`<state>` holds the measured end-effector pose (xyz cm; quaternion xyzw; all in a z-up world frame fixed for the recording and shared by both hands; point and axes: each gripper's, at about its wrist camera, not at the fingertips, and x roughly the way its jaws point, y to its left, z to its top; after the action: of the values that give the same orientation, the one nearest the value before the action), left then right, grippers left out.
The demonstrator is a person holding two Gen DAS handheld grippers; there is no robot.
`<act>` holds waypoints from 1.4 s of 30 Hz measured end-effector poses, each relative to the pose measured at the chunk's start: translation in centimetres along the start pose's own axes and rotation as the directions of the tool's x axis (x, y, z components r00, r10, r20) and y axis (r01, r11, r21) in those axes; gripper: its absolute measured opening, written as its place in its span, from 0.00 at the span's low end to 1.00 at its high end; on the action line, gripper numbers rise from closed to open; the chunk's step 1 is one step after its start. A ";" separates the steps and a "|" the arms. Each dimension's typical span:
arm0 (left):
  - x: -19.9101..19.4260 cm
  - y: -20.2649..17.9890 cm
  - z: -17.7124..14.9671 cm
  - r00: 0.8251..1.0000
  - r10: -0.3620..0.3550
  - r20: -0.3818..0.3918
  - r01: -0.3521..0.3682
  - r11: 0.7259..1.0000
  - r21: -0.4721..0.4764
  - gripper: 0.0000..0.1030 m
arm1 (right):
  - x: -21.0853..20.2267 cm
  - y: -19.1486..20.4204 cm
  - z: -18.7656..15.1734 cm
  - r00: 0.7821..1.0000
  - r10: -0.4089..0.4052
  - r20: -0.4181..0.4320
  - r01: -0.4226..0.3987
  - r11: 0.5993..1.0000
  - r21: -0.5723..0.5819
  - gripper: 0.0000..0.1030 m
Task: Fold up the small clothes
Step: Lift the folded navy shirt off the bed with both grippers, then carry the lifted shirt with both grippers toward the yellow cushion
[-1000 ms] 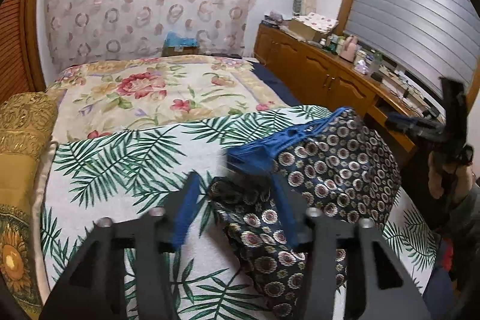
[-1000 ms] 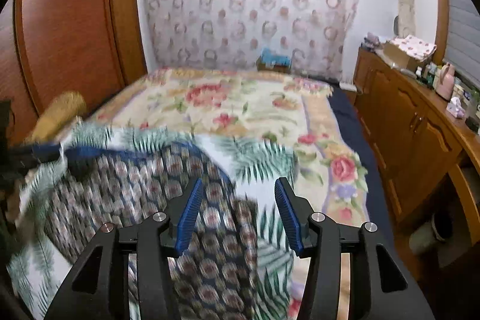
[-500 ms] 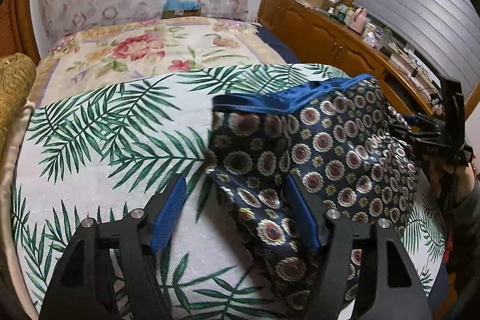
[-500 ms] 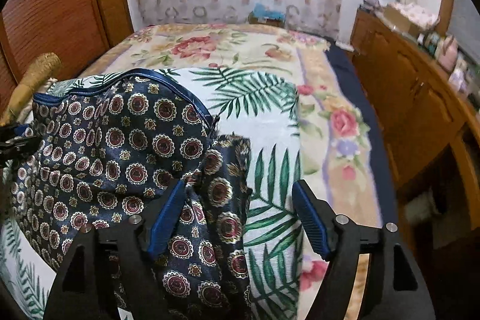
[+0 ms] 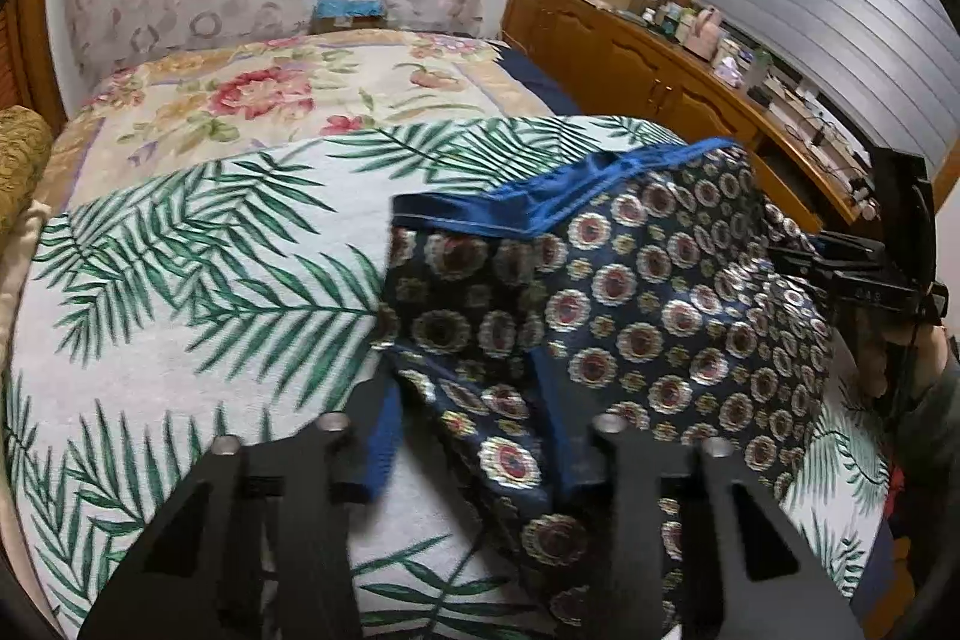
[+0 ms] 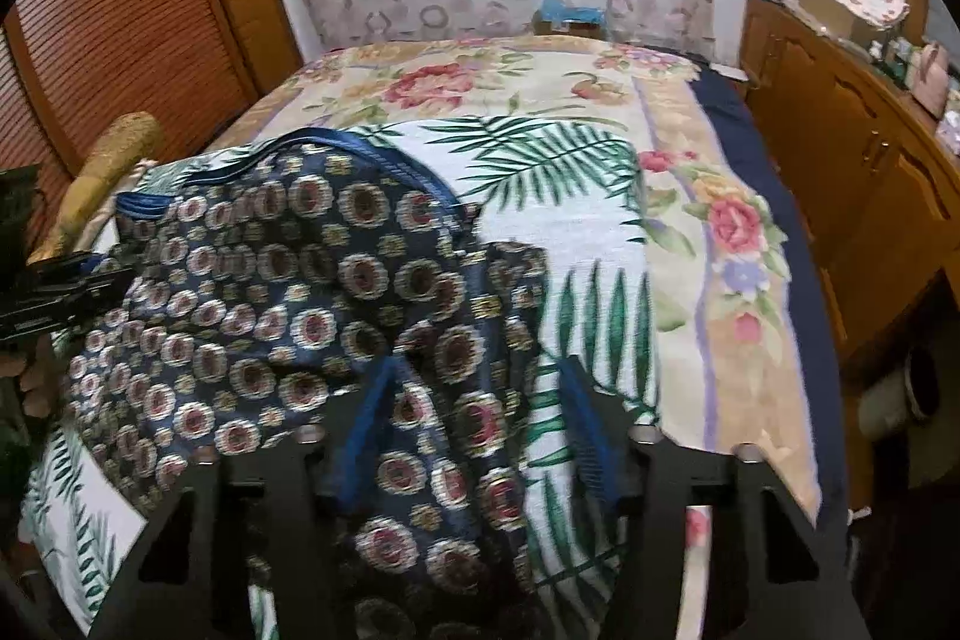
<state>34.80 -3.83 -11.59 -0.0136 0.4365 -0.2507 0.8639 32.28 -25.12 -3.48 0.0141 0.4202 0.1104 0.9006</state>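
Note:
Navy shorts (image 5: pixel 630 292) with a round medallion print and a blue waistband (image 5: pixel 540 202) lie spread on a palm-leaf cloth (image 5: pixel 180 280) on the bed. My left gripper (image 5: pixel 468 436) straddles the shorts' near left leg corner. Its jaws are closing with cloth between them, and the pads are not pressing on it. In the right wrist view the shorts (image 6: pixel 270 292) fill the left half. My right gripper (image 6: pixel 474 430) straddles their near right leg corner, jaws closing; the right pad stands clear of the fabric. Each view shows the other gripper at its edge.
A floral bedspread (image 5: pixel 258 94) covers the far part of the bed. A gold pillow (image 5: pixel 18 148) lies at the left edge. A wooden cabinet (image 5: pixel 630 58) cluttered with small items runs along the right. Louvred wooden doors (image 6: pixel 120 10) stand on the left.
The shorts went from lifted and blurred to lying flat on the palm-leaf cloth. Both grippers came down over the leg corners, spread wide, then narrowed around the fabric.

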 end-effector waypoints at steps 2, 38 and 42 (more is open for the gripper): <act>0.0 -0.1 0.0 1.000 -0.007 -0.005 0.007 1.000 0.003 0.29 | -0.3 0.2 -0.2 1.000 0.029 -0.005 -0.029 1.000 -0.003 0.26; -21.1 4.7 -2.1 0.920 0.107 0.378 -0.095 0.994 -0.050 0.04 | -6.7 12.0 6.2 0.946 0.175 0.272 -0.082 0.943 -0.322 0.06; -23.4 7.1 -2.9 0.890 0.147 0.431 -0.116 0.988 -0.098 0.04 | -5.6 15.0 9.2 0.928 0.229 0.294 -0.111 0.923 -0.370 0.06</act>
<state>24.03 13.40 2.35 -0.0698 0.2398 -0.1670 0.9538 32.98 -11.06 8.41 -0.0896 0.2339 0.2574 0.9333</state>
